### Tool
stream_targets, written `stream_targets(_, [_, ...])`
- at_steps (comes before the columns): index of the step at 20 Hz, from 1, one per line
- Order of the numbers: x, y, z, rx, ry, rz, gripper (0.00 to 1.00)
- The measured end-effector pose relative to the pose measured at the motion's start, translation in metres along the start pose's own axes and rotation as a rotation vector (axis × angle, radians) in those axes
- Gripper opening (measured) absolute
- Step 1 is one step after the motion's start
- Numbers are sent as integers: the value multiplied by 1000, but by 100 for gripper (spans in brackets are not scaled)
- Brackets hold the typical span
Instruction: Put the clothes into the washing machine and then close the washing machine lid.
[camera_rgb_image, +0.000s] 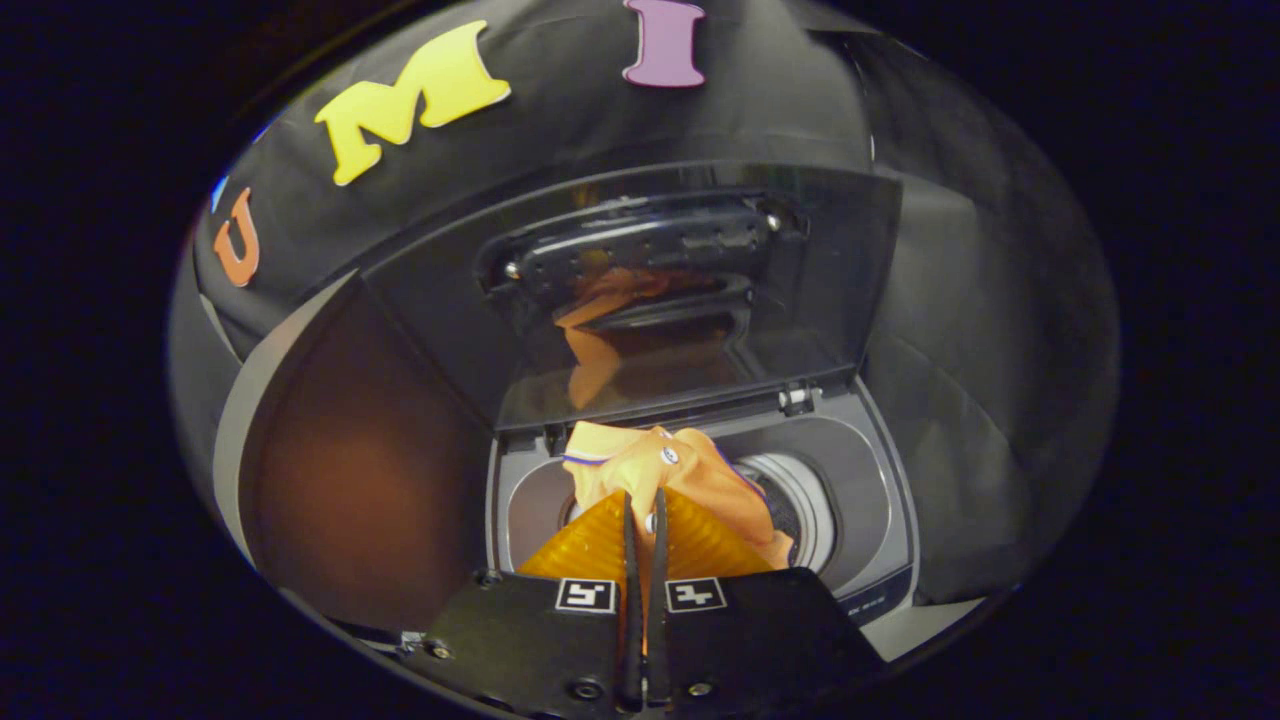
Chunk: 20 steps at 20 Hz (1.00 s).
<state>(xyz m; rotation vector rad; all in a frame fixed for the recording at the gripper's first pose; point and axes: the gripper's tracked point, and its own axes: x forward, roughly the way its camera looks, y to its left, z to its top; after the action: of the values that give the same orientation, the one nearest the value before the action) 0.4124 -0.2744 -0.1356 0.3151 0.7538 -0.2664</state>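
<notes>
1. Black cloth walls the booth behind the washing machine (880, 520), whose lid (690, 300) stands open.
2. Gripper (645, 505) fingers are pressed together on the orange clothes (650, 470), held over the drum opening.

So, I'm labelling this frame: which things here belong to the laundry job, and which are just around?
Job:
orange cloth garment, pinched by the gripper over the drum
grey top-loading washing machine
its dark translucent lid, raised

Just around:
brown panel beside the machine
</notes>
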Motion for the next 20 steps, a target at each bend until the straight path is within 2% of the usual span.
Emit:
stream_targets(8, [54,-17,-37,43,108,-58,5])
stream_targets(18, [69,-21,-59,74,192,-66,7])
stream_targets(20, [67,-29,-69,70,234,-91,54])
